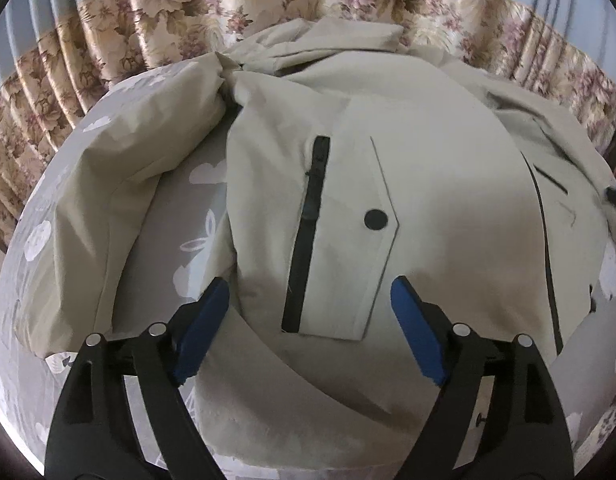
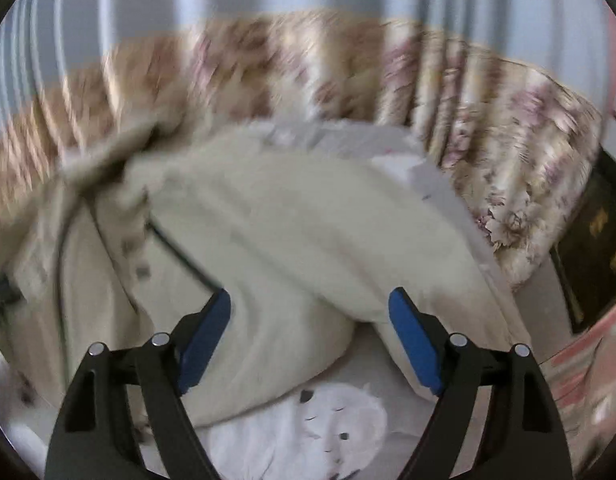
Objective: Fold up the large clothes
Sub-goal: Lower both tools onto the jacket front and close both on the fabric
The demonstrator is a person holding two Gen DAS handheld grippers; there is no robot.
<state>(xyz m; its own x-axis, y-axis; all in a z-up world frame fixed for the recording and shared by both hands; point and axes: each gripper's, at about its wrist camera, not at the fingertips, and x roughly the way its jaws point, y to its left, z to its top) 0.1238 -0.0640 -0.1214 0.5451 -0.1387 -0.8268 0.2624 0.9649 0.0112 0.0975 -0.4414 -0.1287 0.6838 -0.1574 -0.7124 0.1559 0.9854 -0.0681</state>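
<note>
Left wrist view showed the left tongs [image 1: 310,292] spread wide over the beige jacket [image 1: 428,208] on the bed [image 1: 167,248]; right tongs [image 2: 310,304] likewise spread, holding nothing.

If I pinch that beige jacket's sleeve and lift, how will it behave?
The jacket will probably sag: its sleeve already lies crumpled on the bedsheet. The smooth shell may slip between the pads. It looks puffy, so likely light for its bulk.
</note>
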